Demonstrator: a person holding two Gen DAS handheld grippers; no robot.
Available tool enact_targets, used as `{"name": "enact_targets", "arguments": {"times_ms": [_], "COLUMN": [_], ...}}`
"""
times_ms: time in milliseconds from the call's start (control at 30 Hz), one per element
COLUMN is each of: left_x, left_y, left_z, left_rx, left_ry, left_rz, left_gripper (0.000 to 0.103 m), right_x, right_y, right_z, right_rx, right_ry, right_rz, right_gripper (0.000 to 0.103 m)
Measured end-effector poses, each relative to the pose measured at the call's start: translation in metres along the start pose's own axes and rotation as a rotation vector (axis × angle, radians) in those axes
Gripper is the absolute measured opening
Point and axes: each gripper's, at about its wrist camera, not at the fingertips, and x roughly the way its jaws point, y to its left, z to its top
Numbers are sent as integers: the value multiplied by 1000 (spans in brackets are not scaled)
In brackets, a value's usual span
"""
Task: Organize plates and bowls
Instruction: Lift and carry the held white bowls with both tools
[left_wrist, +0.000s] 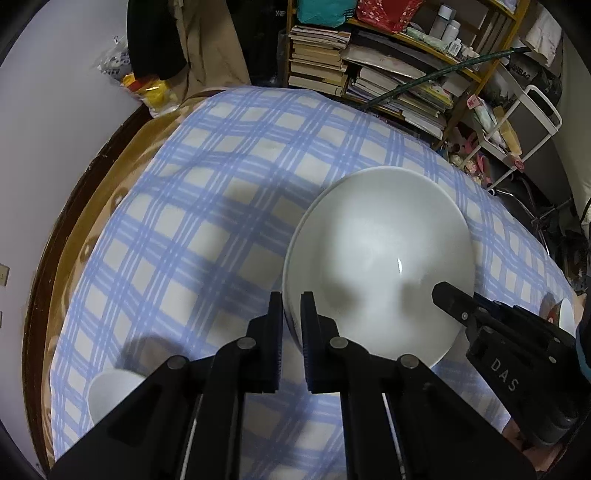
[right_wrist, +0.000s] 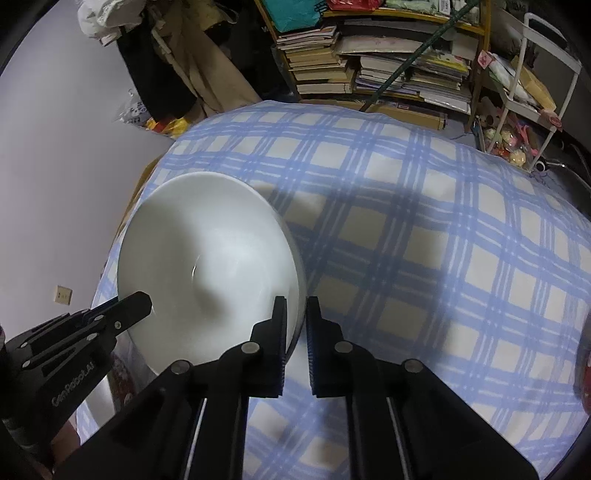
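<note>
Big white glazed bowl held up over the blue-and-white checked cloth, tipped a little, with both tools on its rim. Left black two-finger gripper pinching the left edge of the rim, one finger inside and one outside. Right black two-finger gripper pinching the opposite edge the same way. Both nearly pressed together, with only the thin bowl wall between the fingers.

Looks hard and stiff, no bend in it. Smooth and shiny, so probably slippery. Probably heavy for a thin pinch on one side, so better carried from two sides, as now. Would likely break if dropped. Best hold: right on the rim, fingers well down over the edge, and the bowl kept level.

A small white bowl sits on the cloth near the lower left of the left view. One more white dish edge peeks out at the far right, behind the other gripper; hard to tell what kind.

Writing: "DAS" on the right gripper's arm in the left view. "GenRobot.AI" on the left gripper's arm in the right view. "BAG" at the end of a word on a dark bag by the shelf of stacked books. Book titles too small to read.
</note>
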Motion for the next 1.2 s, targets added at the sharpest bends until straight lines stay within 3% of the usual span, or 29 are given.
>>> {"name": "enact_targets", "arguments": {"times_ms": [433,733,1200], "left_x": [-33,-50,-39], "left_y": [-2,3,23], "left_z": [-44,-76,-113], "left_rx": [34,61,26], "left_ry": [21,28,78], "left_rz": [0,55,33], "left_gripper": [9,9,9], "right_x": [-40,-42,-25], "right_y": [11,21,35], "right_z": [-43,-76,-109], "right_rx": [-77,-95,-131], "right_ry": [27,60,107], "right_rz": [-3,24,2], "right_gripper": [14,14,14]}}
